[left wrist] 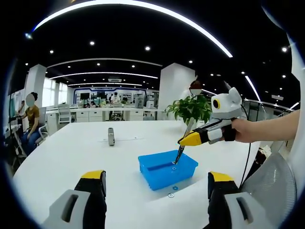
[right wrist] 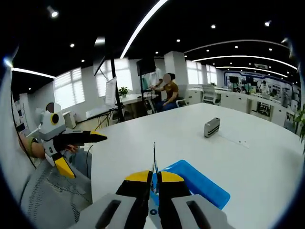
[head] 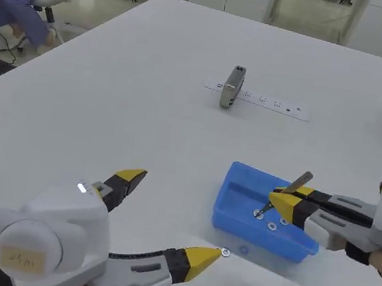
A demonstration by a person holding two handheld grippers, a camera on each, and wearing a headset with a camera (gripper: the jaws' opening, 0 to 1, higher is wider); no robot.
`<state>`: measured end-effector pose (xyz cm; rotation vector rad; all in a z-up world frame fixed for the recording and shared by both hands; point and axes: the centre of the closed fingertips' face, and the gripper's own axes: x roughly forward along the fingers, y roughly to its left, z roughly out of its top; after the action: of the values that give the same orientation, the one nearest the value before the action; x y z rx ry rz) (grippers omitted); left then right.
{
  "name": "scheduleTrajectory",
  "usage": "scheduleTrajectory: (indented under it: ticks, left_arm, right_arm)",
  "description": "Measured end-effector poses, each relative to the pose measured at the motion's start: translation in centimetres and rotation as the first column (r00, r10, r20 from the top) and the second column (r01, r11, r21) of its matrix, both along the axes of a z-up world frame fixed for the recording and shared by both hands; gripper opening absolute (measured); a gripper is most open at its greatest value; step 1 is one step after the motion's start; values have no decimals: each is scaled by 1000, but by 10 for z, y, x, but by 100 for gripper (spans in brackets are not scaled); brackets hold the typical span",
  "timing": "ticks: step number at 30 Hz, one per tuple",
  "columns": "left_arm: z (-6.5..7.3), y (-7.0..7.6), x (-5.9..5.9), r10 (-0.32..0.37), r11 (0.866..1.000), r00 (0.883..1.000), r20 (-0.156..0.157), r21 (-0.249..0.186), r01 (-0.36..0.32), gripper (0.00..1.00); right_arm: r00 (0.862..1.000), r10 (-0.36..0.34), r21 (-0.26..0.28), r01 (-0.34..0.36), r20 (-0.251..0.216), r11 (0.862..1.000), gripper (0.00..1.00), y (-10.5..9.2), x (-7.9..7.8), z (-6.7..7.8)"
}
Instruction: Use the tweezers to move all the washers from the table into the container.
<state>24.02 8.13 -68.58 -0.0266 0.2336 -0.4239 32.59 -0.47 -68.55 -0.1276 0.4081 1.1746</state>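
Currently: the right hand-held gripper [head: 284, 201] is holding the tweezers [head: 302, 179] over the blue container [head: 236, 226], with the tips dipping inside it.
Right grip: its jaws are pressing together on the tweezers, as the right gripper view is showing.
Left grip: the left hand-held gripper [head: 165, 216] is standing wide open at the lower left of the head view, carrying nothing.
Washers inside: some washers [head: 272, 226] are lying on the container floor. One small ring is sitting right at the tweezer tips, and I cannot tell if it is pinched or lying free.
Washers outside: at least one washer [head: 225, 252] is lying on the white table [head: 146, 108], just beside the container's near wall. The left gripper view is suggesting a second one next to it.
Key relation: from the tweezer tips this washer is lying down and to the left in the head view, across the near wall. The tweezers are slanting from upper right to lower left, so they are pointing roughly toward it.
Nearer hand: the open left jaw tip is sitting closer to the washer, but the tool is in the right one.
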Motion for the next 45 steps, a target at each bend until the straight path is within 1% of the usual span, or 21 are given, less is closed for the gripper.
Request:
scheduleTrajectory:
  ticks: [3,6,9,16,18,20,23,26,31,41,45]
  left_arm:
    - [0,0,0,2,1000,1000,0,-1,-2,90]
    - [0,1,0,6,1000,1000,0,-1,-6,89]
    - [0,2,0,9,1000,1000,1,-2,-9,89]
    - [0,2,1,9,1000,1000,0,-1,-9,89]
    - [0,2,1,8,1000,1000,-1,-1,-8,89]
    - [-1,1,0,5,1000,1000,-5,2,-5,89]
    - [-1,1,0,2,1000,1000,-6,4,-2,89]
    - [-1,0,0,3,1000,1000,-6,6,-3,89]
    - [-2,2,1,7,1000,1000,-9,8,-7,88]
    - [-2,2,1,8,1000,1000,-11,13,-7,88]
    - [-2,2,1,11,1000,1000,-10,11,-11,88]
  right_arm:
    - [1000,-16,-11,16,1,1000,2,1,9,-1]
    - [999,-34,5,34,-19,999,2,1,16,-2]
    - [997,-59,1,59,-41,998,2,-1,26,-8]
    - [993,-94,-45,90,-78,995,2,-4,40,-27]
    - [993,-96,-73,90,-73,993,2,-4,43,-35]
    - [993,-95,-89,89,-73,992,2,-4,45,-41]
    - [993,-93,-118,84,-70,989,2,-3,48,-50]
    - [992,-91,-142,79,-83,987,2,-2,50,-61]
    - [992,-89,-158,74,-91,985,2,0,47,-71]
    - [991,-85,-176,66,-103,982,2,-1,42,-81]
    - [991,-88,-166,70,-103,984,2,-1,42,-80]
